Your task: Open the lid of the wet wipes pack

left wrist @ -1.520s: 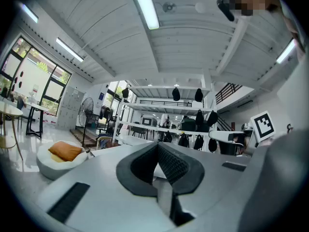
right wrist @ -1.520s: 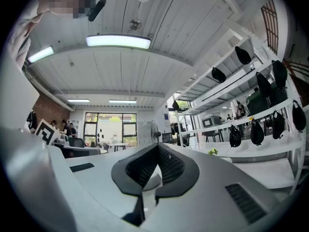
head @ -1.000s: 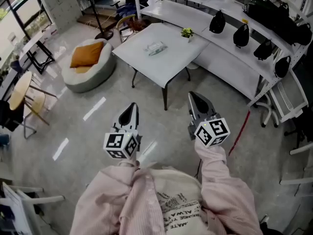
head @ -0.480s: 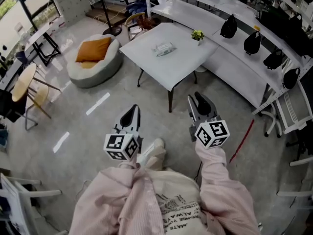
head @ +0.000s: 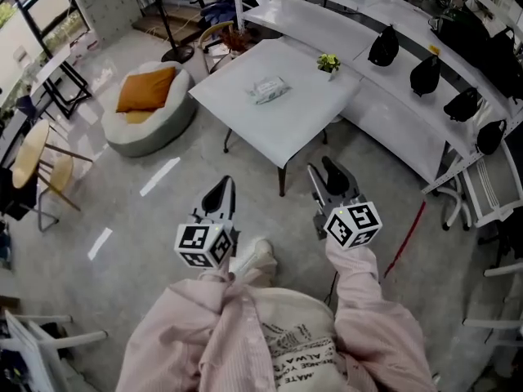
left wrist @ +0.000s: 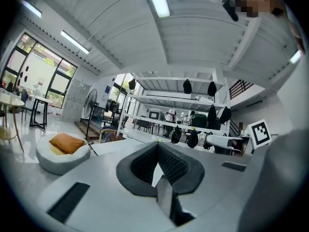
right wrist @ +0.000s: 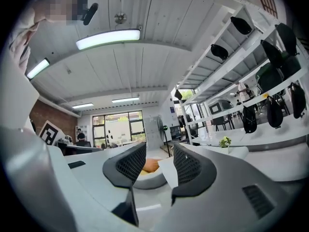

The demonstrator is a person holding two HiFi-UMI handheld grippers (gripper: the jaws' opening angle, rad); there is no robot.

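Though head view alone shows probable wipes (head: 268, 89), left tongs (left wrist: 156, 151) meet, right tongs (right wrist: 160, 154) are opening empty.

path: open floor (head: 176, 219) | blocking: table (head: 302, 125) ahead | beanbag (head: 151, 125) at left

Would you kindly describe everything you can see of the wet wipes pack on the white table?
The wet wipes pack is a small, pale, soft-looking packet lying flat near the middle of the square white table, skewed to its edges. It stands apart from the little potted plant at the far corner. Only the tabletop touches it. Its lid is too small to make out.
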